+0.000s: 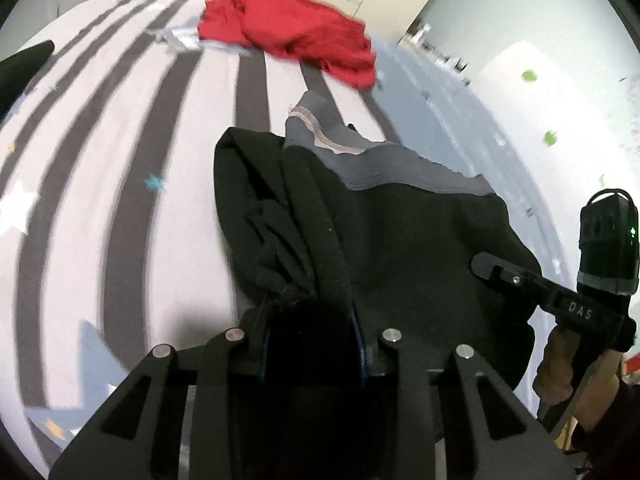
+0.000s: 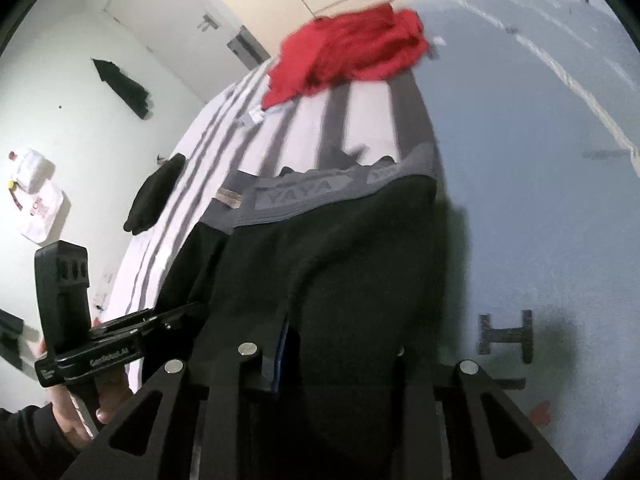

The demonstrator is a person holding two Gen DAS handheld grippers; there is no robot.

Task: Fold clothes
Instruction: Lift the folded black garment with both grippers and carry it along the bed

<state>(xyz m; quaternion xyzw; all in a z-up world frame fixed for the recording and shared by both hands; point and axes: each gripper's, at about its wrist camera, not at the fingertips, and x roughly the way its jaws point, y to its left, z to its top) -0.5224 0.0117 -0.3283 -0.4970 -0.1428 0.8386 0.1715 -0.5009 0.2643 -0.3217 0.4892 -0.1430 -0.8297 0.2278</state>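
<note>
- We are holding the left gripper (image 1: 316, 320) nearest us, its two fingers pinched together on a bunched near edge of the black garment (image 1: 400, 248); the cloth is gathering into folds right at the fingertips.
- We are holding the right gripper (image 2: 336, 356) clamped on the same black garment (image 2: 320, 272) at its near edge, the fabric running straight down between its fingers.
- From the left wrist view the right gripper (image 1: 496, 270) is showing at the right, its tip touching the garment's right side, with our right hand (image 1: 560, 368) wrapping the handle.
- From the right wrist view the left gripper (image 2: 188, 312) is showing at the left, its tip meeting the garment's left edge, with our left hand (image 2: 80, 412) under it.
- The garment is stretching away from both grippers, lying on the near right part of the striped bed sheet (image 1: 120, 160), next to the bed's right edge.
- Its grey waistband (image 2: 304, 192), lettered "YAYA", is sitting at the far end of the black cloth.
- Further on, a crumpled red garment (image 1: 292, 32) is lying at the far end of the sheet, well apart from the black one.
- A small black item (image 2: 154, 196) is resting at the sheet's left edge; we cannot tell what it is.
- The pale blue floor (image 2: 540, 160) is spreading to the right of the bed.
</note>
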